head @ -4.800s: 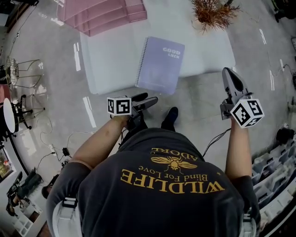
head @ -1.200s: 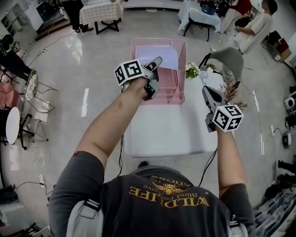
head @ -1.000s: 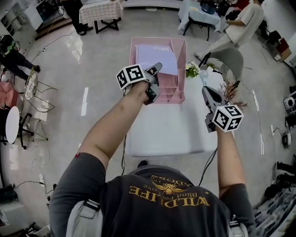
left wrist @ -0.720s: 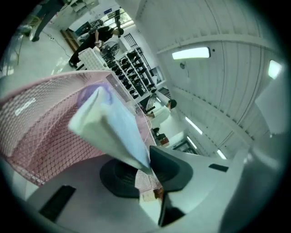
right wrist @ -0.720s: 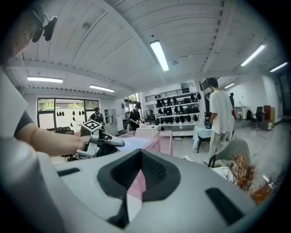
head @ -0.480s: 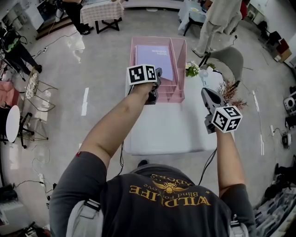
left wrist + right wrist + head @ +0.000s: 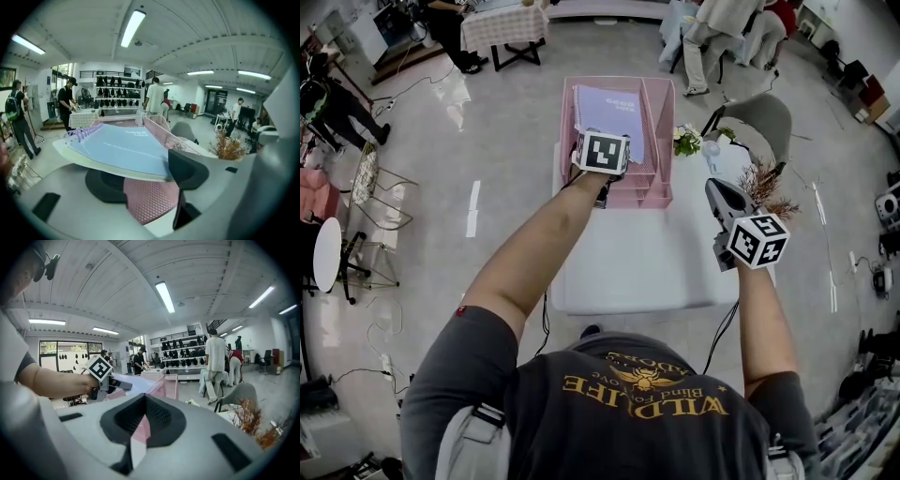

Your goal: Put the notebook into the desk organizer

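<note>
A lavender spiral notebook [image 7: 615, 105] lies in the top tray of the pink mesh desk organizer [image 7: 662, 141] at the far end of the white table [image 7: 637, 253]. My left gripper [image 7: 600, 141] is at the notebook's near edge, its marker cube hiding the jaws in the head view. In the left gripper view the jaws of the left gripper [image 7: 147, 183] are opening, with the notebook [image 7: 122, 147] still passing between them above the organizer's mesh [image 7: 150, 199]. My right gripper [image 7: 716, 187] hovers over the table's right side, shut and empty, well clear of the organizer [image 7: 168, 385].
A dried-flower bunch [image 7: 766, 187] and a small flower pot [image 7: 686, 141] stand at the table's far right corner. Behind them is a grey chair [image 7: 764, 117]. Several people stand around other tables in the background.
The left gripper has carried the notebook from tilted above the organizer down into its top tray and shifted right, and its jaws have parted. The right gripper has stayed put.
</note>
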`<state>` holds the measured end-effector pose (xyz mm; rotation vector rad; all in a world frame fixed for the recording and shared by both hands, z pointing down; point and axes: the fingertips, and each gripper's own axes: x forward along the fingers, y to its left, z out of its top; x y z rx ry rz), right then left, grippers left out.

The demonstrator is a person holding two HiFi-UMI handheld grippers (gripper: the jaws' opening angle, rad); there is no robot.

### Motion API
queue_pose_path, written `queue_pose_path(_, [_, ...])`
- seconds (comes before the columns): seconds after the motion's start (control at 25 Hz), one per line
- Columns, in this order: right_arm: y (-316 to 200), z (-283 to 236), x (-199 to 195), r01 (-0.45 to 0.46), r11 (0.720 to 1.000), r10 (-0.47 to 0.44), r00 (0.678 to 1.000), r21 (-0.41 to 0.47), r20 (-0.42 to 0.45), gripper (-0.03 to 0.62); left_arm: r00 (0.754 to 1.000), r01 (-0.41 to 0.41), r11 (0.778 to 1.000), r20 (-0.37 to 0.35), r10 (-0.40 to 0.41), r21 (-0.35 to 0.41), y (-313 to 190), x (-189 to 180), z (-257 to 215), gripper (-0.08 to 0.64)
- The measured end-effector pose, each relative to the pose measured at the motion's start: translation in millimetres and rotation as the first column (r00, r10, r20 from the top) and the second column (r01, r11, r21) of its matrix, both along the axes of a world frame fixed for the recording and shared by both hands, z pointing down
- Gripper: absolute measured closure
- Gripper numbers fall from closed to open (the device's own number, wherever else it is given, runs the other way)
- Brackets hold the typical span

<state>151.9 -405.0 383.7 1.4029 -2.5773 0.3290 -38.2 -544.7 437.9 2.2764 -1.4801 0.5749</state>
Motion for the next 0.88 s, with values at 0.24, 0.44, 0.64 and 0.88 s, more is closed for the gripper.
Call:
queue_pose_path(0.24, [0.5,-1.6,0.4,0.003,1.0,-0.003,1.0,0.002,0.002,0.592,0.985,-0.026,0.998,0.172,0.016,0.053,-2.4,-1.8,-5.3,0.238])
queue_pose_path(0.44, [1.0,-3.6,0.5,0.005,1.0,-0.005,1.0,0.007,0.009,0.592,0.959,-0.066,0.994,0.28,0.039,0.087,-2.9,-2.6,-13.9,0.212])
queue_pose_path(0.64, [2.4,-5.5,0.4,0.005,1.0,-0.005,1.0,0.01,0.015,0.592,0.926,-0.138,0.987,0.364,0.099,0.083,-1.2,-2.3,-24.5,0.175])
queue_pose_path(0.88, [6.5,-5.2,3.7,-0.005,1.0,0.005,1.0,0.008,0.026,0.592,0.811,-0.24,0.97,0.557,0.18,0.036,-0.2,-1.0,-28.8,0.169])
